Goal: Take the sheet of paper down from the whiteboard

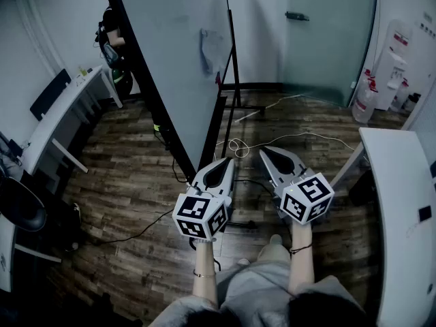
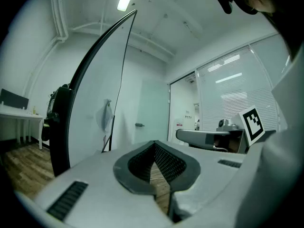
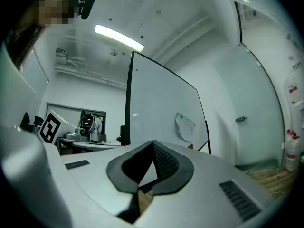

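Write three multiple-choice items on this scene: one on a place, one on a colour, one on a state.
1. The paper is on the: A whiteboard; B floor; C table.
2. The magnet on the paper is: A yellow; B green; C blue.
3. The left gripper is: A open; B shut on paper; C shut and empty.

Answers:
1 A: the sheet hangs on the board's face.
2 B: a green dot shows at the sheet's top.
3 C: its fingers meet with nothing between them.
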A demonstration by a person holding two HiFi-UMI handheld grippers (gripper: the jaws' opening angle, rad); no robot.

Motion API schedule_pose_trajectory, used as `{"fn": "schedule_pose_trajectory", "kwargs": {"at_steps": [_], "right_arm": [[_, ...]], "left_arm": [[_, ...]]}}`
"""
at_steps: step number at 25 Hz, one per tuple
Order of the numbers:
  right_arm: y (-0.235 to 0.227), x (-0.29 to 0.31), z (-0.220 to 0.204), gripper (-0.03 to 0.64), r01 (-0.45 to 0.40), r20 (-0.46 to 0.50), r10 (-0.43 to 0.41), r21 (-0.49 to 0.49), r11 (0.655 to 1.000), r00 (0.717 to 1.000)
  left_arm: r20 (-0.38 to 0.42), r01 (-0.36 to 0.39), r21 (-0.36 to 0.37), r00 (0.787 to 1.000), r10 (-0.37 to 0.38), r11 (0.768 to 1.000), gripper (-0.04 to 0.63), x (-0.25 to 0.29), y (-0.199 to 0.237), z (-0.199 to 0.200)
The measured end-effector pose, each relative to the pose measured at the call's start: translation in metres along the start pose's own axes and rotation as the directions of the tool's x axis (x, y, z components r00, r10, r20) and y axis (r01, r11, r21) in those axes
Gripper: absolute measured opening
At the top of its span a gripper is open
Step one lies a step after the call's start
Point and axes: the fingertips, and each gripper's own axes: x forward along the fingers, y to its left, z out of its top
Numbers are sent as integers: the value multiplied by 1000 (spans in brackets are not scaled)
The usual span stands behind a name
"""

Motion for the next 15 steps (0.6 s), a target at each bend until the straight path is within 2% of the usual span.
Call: {"fn": "schedule_pose_trajectory", "kwargs": {"at_steps": [15], "right_arm": [[-25,-5,-4,0,-19,-11,19,18,1000,1000]], "left_arm": [[3,-15,-21,1000,16,1000,5,24,-4,-5]]}}
